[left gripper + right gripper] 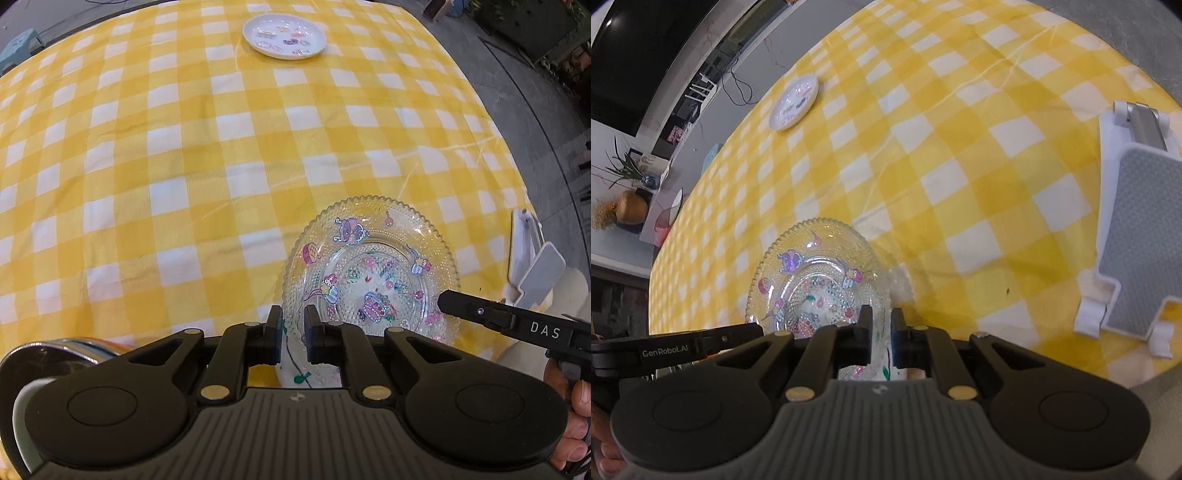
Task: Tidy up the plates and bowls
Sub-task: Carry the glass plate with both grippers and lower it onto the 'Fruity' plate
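Note:
A clear beaded glass plate with cartoon stickers sits near the front of the yellow checked table, over a white dish whose edge shows beneath it. My left gripper is shut on the plate's near left rim. My right gripper is shut on the plate's near right rim; the plate also shows in the right wrist view. The right gripper's black body shows in the left wrist view. A white plate with stickers lies far across the table, also in the right wrist view.
A white and grey phone stand lies on the table's right edge. A metal bowl and coloured dishes sit at the left front corner. The yellow checked tablecloth covers the table; floor lies beyond its right edge.

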